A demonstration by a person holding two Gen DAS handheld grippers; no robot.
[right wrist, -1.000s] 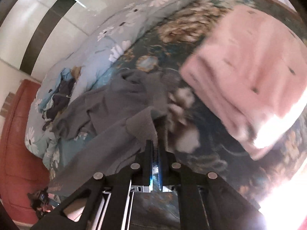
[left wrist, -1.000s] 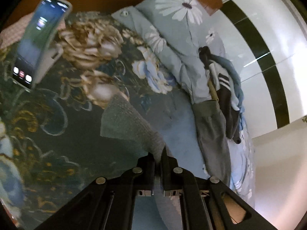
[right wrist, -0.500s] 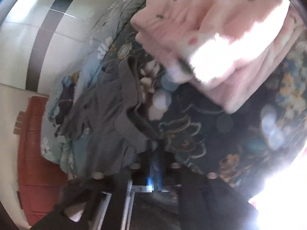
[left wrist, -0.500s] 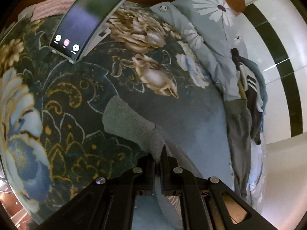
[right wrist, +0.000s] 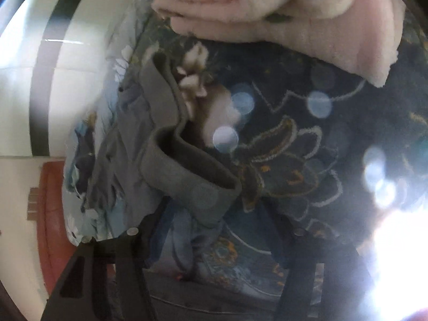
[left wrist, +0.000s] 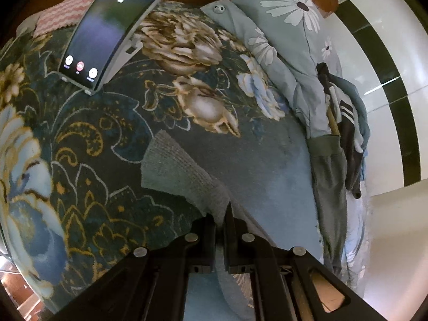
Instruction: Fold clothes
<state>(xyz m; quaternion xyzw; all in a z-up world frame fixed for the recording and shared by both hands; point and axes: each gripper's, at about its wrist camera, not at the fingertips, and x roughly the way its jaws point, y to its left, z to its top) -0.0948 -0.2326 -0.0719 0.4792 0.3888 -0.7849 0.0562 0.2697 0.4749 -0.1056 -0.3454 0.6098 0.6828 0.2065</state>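
From the left wrist view, the left tongs [left wrist: 220,214] are pinched tight on a corner of one grey knitted garment [left wrist: 182,176], whose ribbed hem lies flat on the dark floral bedspread [left wrist: 80,144] just ahead of the two black fingers. One smartphone with a lit screen [left wrist: 112,26] leans on its grey stand at the far side of the bed, and a single pink-and-white zigzag cloth [left wrist: 61,16] shows behind it. One pale blue daisy-print quilt [left wrist: 289,26] is bunched along the right edge, with a small heap of dark clothes [left wrist: 345,123], one of them bearing white stripes, lying on it and one grey-green trouser leg [left wrist: 329,187] trailing down towards the camera. From the right wrist view, which is blurred and flared with light on the right, the right tongs [right wrist: 214,214] have just been opening and now stand wide; the folded cuff end of the same grey garment [right wrist: 187,176] lies between the two fingers on the bedspread [right wrist: 321,133], with neither pad pressing on it. One folded pink fleecy garment [right wrist: 294,13] sits on the bed beyond it, well apart from the grey one. A red-brown cabinet [right wrist: 50,200] stands at the left edge.
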